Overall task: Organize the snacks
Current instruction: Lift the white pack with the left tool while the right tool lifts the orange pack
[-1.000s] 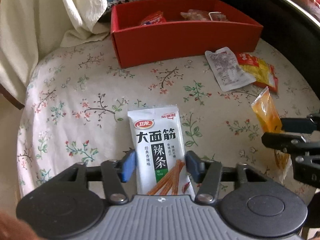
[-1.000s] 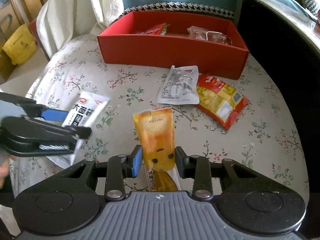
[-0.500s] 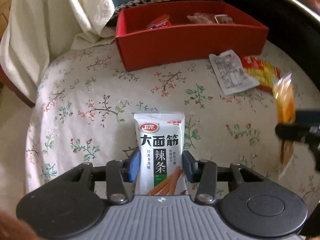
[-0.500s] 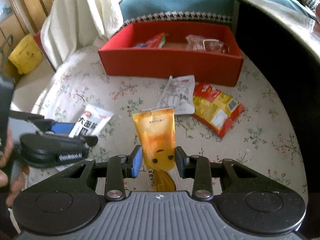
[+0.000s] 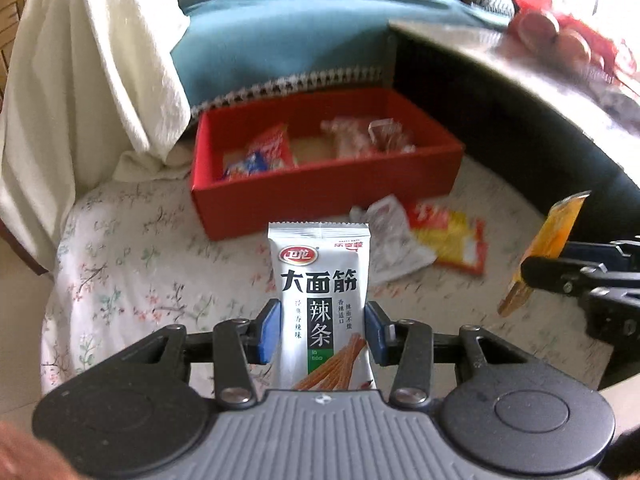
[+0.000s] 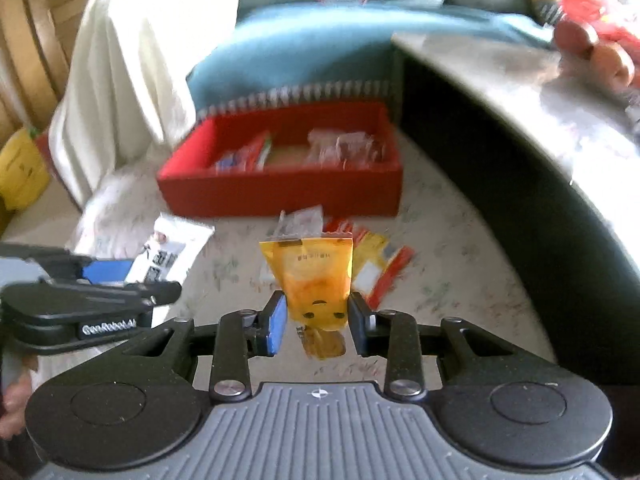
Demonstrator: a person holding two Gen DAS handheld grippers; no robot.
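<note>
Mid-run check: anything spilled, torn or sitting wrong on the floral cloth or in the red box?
Nothing spilled or visibly torn. Two packets, a white pouch and a red-yellow one, lie loose outside the red box, overlapping. Both claws hold their packets cleanly.

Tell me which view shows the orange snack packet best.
Right wrist view: the orange snack packet faces the camera front-on, pinched at its lower part by the right tool. The left wrist view catches it only edge-on at the far right, partly hidden behind that tool.

Glossy white plastic snack packet [image 5: 320,280], shiny orange film pouch [image 6: 316,280], matt red cardboard box [image 5: 320,188], floral cloth [image 5: 132,280]
</note>
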